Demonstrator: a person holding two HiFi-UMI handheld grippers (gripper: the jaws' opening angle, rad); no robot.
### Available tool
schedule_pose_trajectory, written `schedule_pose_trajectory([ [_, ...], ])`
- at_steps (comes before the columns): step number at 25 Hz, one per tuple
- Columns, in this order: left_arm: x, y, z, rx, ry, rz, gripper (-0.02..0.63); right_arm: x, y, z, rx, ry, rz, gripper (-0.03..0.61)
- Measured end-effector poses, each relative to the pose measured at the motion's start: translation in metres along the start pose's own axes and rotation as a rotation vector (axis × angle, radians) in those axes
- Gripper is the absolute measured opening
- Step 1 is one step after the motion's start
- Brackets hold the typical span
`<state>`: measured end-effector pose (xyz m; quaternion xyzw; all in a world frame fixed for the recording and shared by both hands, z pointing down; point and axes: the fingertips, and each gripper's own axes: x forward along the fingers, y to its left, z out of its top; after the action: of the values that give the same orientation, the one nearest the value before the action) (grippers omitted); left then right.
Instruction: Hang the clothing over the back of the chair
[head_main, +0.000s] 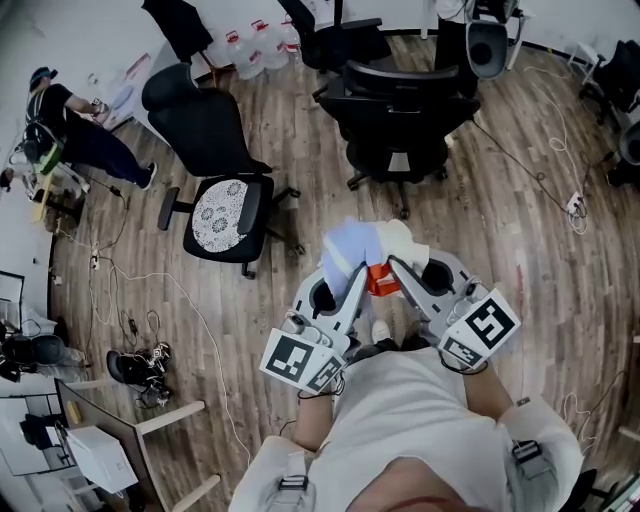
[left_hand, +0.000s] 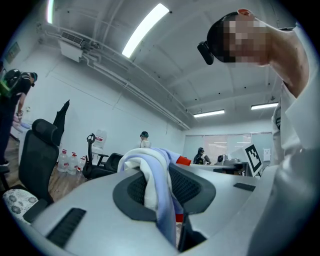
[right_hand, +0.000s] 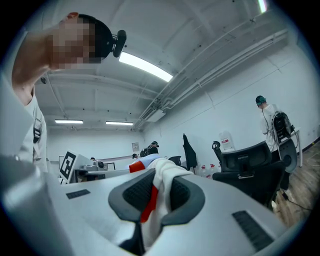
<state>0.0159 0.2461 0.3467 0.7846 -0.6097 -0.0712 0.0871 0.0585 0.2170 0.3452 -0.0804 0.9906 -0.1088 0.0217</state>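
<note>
Pale-blue and white clothing (head_main: 362, 246), head view: bunched in the air between both grippers, with a red-orange patch at its 6 o'clock edge; it rests on no chair.
Left gripper (head_main: 352, 272), head view: at 7 o'clock of the bundle, tips in the cloth.
Right gripper (head_main: 396, 264), head view: at 5 o'clock of the bundle, tips in the cloth.
Chairs, head view: lace-padded chair (head_main: 225, 190) at 10 o'clock and office chair (head_main: 400, 110) at 12 o'clock, both well apart from the clothing; which one is meant cannot be told.
Left gripper view: left gripper (left_hand: 160, 195) has narrow jaws pinched on a blue-white fold of the clothing (left_hand: 150, 165).
Right gripper view: right gripper (right_hand: 154, 200) has nearly closed jaws clamping a white fold of the clothing (right_hand: 167, 175) with red trim.
Risk, grip: each hold looks thin, so a tug between the grippers could probably pull a fold free.
Risk, drape: laid over the backrest unspread, the bundle would likely sit lopsided and slide off.
</note>
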Motion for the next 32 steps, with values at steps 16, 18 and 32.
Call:
schedule_pose_trajectory([
  [16, 0.081, 0.062, 0.007, -0.020, 0.021, 0.017, 0.089, 0.055, -0.086, 0.011, 0.036, 0.011, 0.015, 0.046],
  [18, 0.095, 0.067, 0.008, -0.012, 0.028, 0.019, 0.087, 0.059, -0.099, 0.014, 0.042, 0.011, 0.023, 0.046],
  [32, 0.169, 0.085, 0.020, 0.010, 0.032, 0.088, 0.087, 0.075, -0.173, 0.038, 0.062, 0.005, 0.096, 0.046],
])
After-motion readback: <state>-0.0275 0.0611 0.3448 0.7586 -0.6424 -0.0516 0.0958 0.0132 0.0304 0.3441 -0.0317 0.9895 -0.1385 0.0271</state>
